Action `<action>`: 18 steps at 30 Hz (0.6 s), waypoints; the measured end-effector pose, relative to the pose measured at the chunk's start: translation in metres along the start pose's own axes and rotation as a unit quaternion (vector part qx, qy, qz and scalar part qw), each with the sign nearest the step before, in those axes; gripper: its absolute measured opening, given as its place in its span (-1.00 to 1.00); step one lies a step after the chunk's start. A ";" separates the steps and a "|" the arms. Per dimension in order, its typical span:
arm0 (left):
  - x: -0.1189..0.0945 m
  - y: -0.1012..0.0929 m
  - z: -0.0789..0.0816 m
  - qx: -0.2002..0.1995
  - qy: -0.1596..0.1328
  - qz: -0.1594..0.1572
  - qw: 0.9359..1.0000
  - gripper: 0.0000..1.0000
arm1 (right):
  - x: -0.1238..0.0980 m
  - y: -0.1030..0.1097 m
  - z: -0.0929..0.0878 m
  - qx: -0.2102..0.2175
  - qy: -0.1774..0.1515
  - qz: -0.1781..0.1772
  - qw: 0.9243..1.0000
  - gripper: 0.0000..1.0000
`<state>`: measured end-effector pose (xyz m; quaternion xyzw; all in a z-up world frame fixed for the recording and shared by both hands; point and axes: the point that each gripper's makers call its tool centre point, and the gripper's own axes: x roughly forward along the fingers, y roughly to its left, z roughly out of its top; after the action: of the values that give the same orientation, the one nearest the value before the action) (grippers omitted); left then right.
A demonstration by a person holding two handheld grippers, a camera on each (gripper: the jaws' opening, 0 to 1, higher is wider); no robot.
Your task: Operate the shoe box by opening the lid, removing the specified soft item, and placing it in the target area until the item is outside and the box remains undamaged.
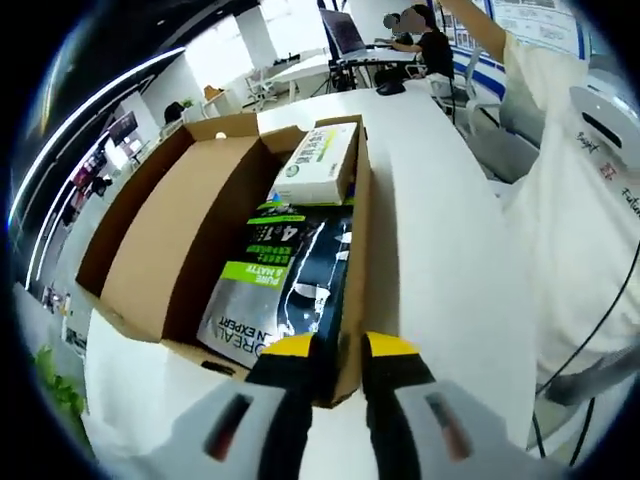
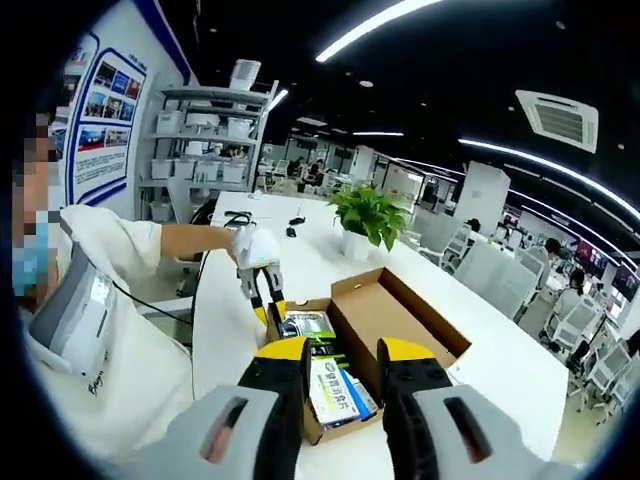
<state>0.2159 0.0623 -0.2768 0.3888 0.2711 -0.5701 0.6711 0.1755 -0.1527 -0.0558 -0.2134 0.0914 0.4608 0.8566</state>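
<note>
While the shoe box (image 1: 150, 240) lies on the white table (image 1: 440, 200) with its lid (image 2: 400, 300) open, the black soft pouch (image 1: 285, 290) remains inside beside a small carton (image 1: 320, 165). Left gripper (image 1: 338, 345) pinches the box wall; right gripper (image 2: 340, 350) hovers apart, empty. Removal and placement are outstanding.

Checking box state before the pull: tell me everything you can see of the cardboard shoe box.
The shoe box is plain brown cardboard, open, with its lid hinged back flat beside the tray on the white table. Its tray holds a black-and-green pouch and a white-and-green carton lying on top at the far end. The left gripper straddles the near wall, one jaw on each side. No tears or crushing visible.
</note>
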 end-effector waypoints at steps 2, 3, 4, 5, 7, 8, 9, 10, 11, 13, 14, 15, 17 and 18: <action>0.001 0.000 0.000 -0.019 0.010 -0.017 1.000 -0.75 | 0.010 -0.006 -0.007 -0.004 0.020 0.013 1.000 -0.45; 0.001 -0.001 0.001 -0.013 0.014 -0.026 0.999 -0.76 | 0.014 -0.009 -0.010 -0.004 0.029 0.015 0.999 -0.44; 0.001 -0.002 0.001 -0.010 0.017 -0.031 0.999 -0.77 | 0.018 -0.012 -0.011 -0.004 0.037 0.015 0.999 -0.43; 0.002 -0.002 0.001 -0.016 0.022 -0.037 0.999 -0.79 | 0.022 -0.013 -0.012 -0.010 0.042 0.018 0.999 -0.42; 0.002 -0.002 0.002 -0.019 0.029 -0.043 0.998 -0.81 | 0.029 -0.014 -0.014 -0.028 0.055 0.030 0.998 -0.44; 0.000 -0.003 0.002 -0.009 0.035 -0.047 0.998 -0.81 | 0.032 -0.015 -0.014 -0.037 0.058 0.036 0.997 -0.45; -0.004 -0.002 0.001 0.005 0.046 -0.051 0.998 -0.80 | 0.036 -0.016 -0.013 -0.040 0.058 0.038 0.997 -0.45; -0.006 -0.001 0.003 0.004 0.047 -0.048 0.998 -0.79 | 0.040 -0.019 -0.012 -0.042 0.060 0.040 0.996 -0.45; -0.008 0.000 0.005 0.000 0.049 -0.045 0.998 -0.78 | 0.045 -0.020 -0.012 -0.043 0.065 0.044 0.996 -0.46; -0.011 0.001 0.007 0.006 0.051 -0.040 0.998 -0.78 | 0.053 -0.023 -0.013 -0.048 0.068 0.047 0.995 -0.46; -0.012 0.001 0.008 0.005 0.052 -0.038 0.998 -0.79 | 0.058 -0.024 -0.014 -0.051 0.073 0.047 0.995 -0.46; -0.012 0.000 0.009 0.004 0.053 -0.038 0.998 -0.79 | 0.060 -0.025 -0.015 -0.053 0.074 0.050 0.995 -0.47; -0.011 -0.011 0.006 0.005 0.067 -0.065 0.996 -0.81 | 0.070 -0.023 -0.022 -0.057 0.087 0.068 0.992 -0.50; -0.008 -0.013 0.004 0.007 0.074 -0.070 0.995 -0.80 | 0.075 -0.023 -0.027 -0.058 0.096 0.075 0.991 -0.51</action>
<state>0.2010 0.0625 -0.2712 0.4145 0.3422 -0.5870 0.6053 0.2377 -0.1196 -0.0998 -0.2983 0.1620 0.5053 0.7934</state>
